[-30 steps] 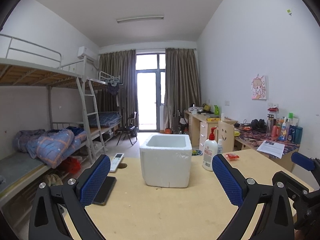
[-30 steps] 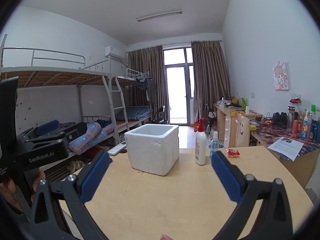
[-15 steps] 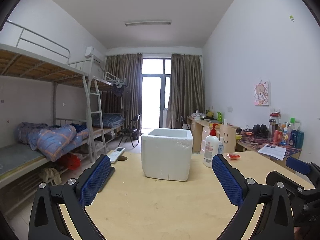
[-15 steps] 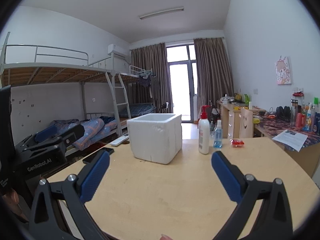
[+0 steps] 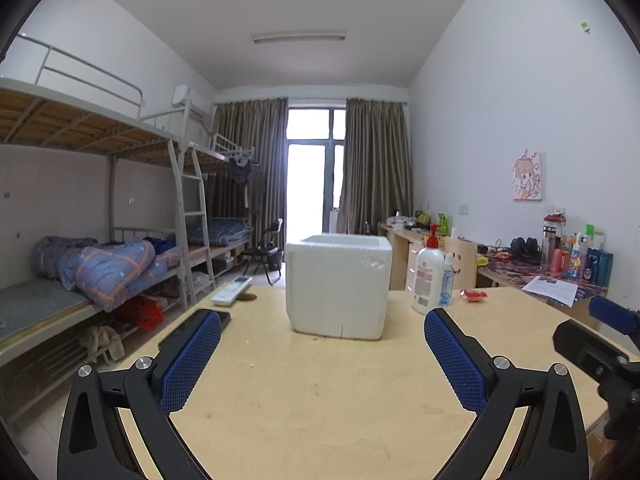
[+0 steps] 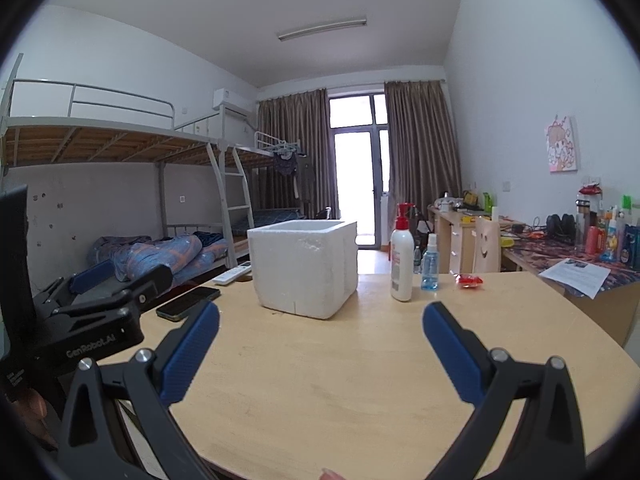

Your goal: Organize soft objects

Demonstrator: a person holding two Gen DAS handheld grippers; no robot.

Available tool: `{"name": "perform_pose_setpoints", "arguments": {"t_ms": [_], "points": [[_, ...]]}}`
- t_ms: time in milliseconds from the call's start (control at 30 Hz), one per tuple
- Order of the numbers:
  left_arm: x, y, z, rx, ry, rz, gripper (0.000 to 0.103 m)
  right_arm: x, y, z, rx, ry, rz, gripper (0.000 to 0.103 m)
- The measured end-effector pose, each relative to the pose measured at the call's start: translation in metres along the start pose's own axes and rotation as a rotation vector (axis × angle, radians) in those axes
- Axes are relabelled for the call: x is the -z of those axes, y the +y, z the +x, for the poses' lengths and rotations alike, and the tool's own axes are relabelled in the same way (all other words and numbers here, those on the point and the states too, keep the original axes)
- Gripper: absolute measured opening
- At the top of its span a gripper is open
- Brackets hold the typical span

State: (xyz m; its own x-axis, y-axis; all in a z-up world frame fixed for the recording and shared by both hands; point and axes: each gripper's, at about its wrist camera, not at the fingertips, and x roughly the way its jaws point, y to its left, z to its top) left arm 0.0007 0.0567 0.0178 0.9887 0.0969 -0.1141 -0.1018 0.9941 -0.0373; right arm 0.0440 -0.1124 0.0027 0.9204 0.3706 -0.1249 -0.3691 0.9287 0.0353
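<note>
A white foam box [image 5: 338,284] [image 6: 304,268] stands open-topped in the middle of the round wooden table [image 5: 320,408] [image 6: 320,380]. Its inside is hidden from both views. A small red packet [image 5: 472,295] [image 6: 469,280] lies to the box's right. My left gripper [image 5: 320,318] is held open just above the table, short of the box, with nothing between its blue pads. My right gripper [image 6: 321,312] is open too, beside the left one and facing the box's corner. Each gripper's body shows at the edge of the other's view.
A white lotion pump bottle [image 5: 428,276] [image 6: 401,264] and a small blue spray bottle [image 6: 430,268] stand right of the box. A black phone [image 6: 187,298] and a white remote [image 5: 232,290] lie at the left. Bunk beds with quilts [image 5: 116,268] line the left wall; a cluttered desk [image 6: 580,248] stands on the right.
Both cameras have sunk closer to table height, so the box's inside has dropped out of sight. Both grippers stay open and empty.
</note>
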Motion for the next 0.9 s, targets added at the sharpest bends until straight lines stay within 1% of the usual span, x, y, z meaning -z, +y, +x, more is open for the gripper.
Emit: {"name": "perform_pose_setpoints", "arguments": {"t_ms": [200, 433, 600, 900], "points": [[0.009, 0.001, 0.007, -0.004, 0.036, 0.007, 0.102, 0.005, -0.001, 0.0, 0.014, -0.016, 0.004, 0.103], [0.013, 0.001, 0.005, -0.007, 0.042, 0.016, 0.102, 0.012, -0.004, 0.005, 0.001, 0.01, 0.02, 0.103], [0.012, 0.001, 0.005, -0.022, 0.04, 0.022, 0.102, 0.011, -0.002, 0.005, 0.004, 0.012, 0.019, 0.103], [0.012, -0.001, 0.003, -0.016, 0.042, 0.042, 0.102, 0.012, 0.002, 0.005, 0.01, 0.013, 0.011, 0.103]]}}
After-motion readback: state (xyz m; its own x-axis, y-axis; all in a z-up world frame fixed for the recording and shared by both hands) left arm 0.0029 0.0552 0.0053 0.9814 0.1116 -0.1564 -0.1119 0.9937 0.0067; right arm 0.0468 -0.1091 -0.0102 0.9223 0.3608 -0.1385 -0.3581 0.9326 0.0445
